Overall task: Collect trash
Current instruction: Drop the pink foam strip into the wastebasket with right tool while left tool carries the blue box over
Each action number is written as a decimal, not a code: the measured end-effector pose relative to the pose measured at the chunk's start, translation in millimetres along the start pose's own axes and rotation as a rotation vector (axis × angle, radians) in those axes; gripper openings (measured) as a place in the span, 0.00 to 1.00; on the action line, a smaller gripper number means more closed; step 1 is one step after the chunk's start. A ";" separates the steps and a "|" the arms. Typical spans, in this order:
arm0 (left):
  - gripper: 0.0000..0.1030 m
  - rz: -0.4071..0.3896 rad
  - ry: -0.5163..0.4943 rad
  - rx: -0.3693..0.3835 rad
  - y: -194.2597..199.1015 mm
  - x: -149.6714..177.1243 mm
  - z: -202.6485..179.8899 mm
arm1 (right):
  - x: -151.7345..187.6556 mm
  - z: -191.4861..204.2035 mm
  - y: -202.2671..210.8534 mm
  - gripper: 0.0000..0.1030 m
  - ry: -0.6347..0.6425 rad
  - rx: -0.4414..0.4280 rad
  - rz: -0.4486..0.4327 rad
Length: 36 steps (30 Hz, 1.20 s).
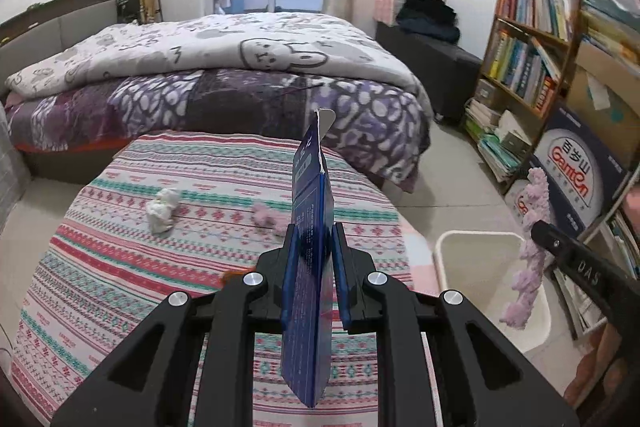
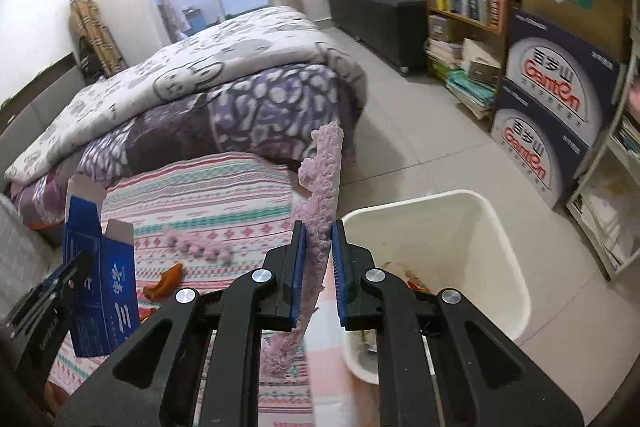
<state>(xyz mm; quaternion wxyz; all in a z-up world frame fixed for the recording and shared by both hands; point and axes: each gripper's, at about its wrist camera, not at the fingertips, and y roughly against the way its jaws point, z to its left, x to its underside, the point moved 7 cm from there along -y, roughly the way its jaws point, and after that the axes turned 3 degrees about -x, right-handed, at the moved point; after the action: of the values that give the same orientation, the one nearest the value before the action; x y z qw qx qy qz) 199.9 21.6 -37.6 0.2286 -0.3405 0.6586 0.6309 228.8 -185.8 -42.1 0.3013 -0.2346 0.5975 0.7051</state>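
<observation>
My left gripper (image 1: 314, 235) is shut on a flattened blue carton (image 1: 310, 267), held upright above the table with the striped cloth (image 1: 120, 267); the same blue carton (image 2: 100, 279) shows at the left of the right wrist view. My right gripper (image 2: 319, 233) is shut on a fuzzy pink strip (image 2: 320, 203), which hangs beside the white bin (image 2: 460, 227). In the left wrist view that pink strip (image 1: 530, 255) dangles over the bin (image 1: 480, 255). On the cloth lie a crumpled white tissue (image 1: 162, 209), a pink fuzzy piece (image 1: 266, 217) and an orange scrap (image 2: 164, 283).
A bed with a purple and grey quilt (image 1: 240, 79) stands behind the table. A wooden bookshelf (image 1: 532, 39) and stacked printed boxes (image 2: 552, 115) line the right wall. The bin stands on the tiled floor (image 2: 420, 147) to the table's right, with some scraps inside.
</observation>
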 end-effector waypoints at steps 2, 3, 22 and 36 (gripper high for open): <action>0.16 -0.001 -0.014 0.020 -0.6 1.0 -12.7 | -3.5 -12.2 1.3 0.12 -0.018 0.015 -0.005; 0.16 -0.001 -0.018 0.028 -0.7 1.5 -17.4 | -5.3 -18.6 1.6 0.12 -0.026 0.025 -0.007; 0.17 0.083 -0.033 0.298 -14.6 12.0 -132.7 | -14.5 -140.2 25.0 0.55 -0.210 0.211 -0.043; 0.18 0.139 -0.072 0.438 -17.8 19.2 -197.6 | -13.3 -189.3 42.3 0.67 -0.314 0.239 -0.054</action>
<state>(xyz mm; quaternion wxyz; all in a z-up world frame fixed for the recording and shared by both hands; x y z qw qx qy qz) 225.7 -176.0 -44.0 0.2764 -0.2140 0.7930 0.4990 202.9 -378.3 -36.5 0.4353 -0.1005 0.6161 0.6488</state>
